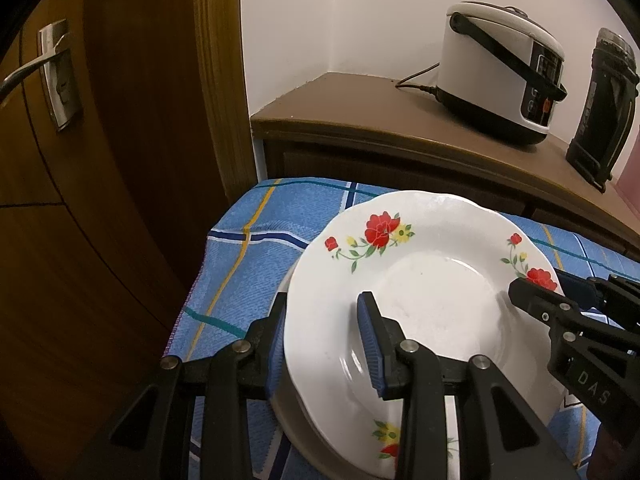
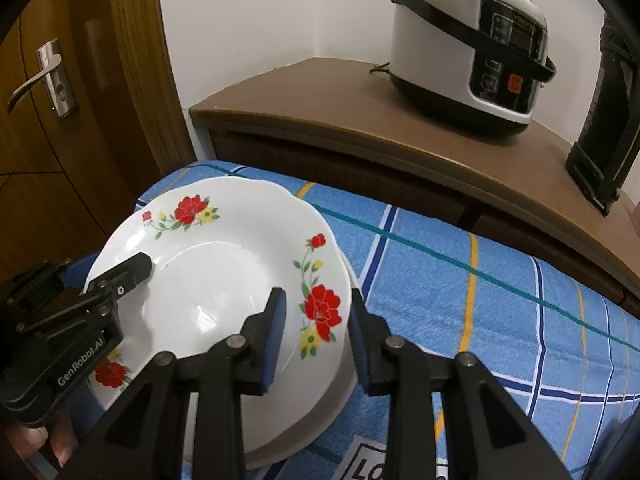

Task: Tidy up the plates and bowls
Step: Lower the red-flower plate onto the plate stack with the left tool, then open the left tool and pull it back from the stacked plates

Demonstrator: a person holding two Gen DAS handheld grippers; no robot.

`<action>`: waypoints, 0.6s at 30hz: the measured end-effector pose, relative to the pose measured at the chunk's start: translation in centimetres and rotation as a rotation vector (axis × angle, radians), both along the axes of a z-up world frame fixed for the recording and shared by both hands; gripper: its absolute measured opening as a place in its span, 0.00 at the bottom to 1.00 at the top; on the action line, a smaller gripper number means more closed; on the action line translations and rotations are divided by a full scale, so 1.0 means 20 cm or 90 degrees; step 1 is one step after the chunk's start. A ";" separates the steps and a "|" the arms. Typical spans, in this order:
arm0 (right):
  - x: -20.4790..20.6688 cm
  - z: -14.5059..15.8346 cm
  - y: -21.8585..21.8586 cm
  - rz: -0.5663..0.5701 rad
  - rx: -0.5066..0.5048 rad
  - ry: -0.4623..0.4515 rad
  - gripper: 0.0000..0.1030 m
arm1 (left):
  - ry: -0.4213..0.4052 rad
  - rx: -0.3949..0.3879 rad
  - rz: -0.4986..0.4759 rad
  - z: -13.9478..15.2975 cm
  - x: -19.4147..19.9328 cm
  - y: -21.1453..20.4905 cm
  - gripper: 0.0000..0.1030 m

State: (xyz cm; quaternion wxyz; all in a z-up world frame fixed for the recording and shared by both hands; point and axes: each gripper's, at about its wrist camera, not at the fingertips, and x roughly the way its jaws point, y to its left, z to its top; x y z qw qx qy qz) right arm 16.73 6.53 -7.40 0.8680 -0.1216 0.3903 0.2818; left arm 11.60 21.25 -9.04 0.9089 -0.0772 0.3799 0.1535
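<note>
A white plate with red flowers rests on top of another white dish on a blue checked cloth. My left gripper straddles the plate's left rim, one finger under and one over it, jaws a hand's width apart. My right gripper straddles the right rim the same way. Each gripper shows in the other's view, the right one and the left one. I cannot tell whether the pads press the rim.
The blue cloth covers the table. Behind it stands a brown cabinet with a white rice cooker and a black appliance. A wooden door with a metal handle is on the left.
</note>
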 end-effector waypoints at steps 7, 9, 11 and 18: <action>-0.01 0.00 0.00 0.003 0.002 -0.007 0.30 | -0.003 0.020 0.000 -0.01 0.00 -0.02 0.36; -0.01 0.00 -0.01 0.003 0.006 -0.007 0.30 | -0.005 0.019 0.001 0.00 0.00 -0.02 0.36; -0.01 0.00 -0.02 0.002 0.013 -0.007 0.30 | -0.009 0.012 0.004 0.00 -0.01 -0.02 0.36; -0.04 0.02 -0.05 0.008 0.030 -0.017 0.34 | -0.065 0.013 0.016 0.05 -0.07 -0.03 0.39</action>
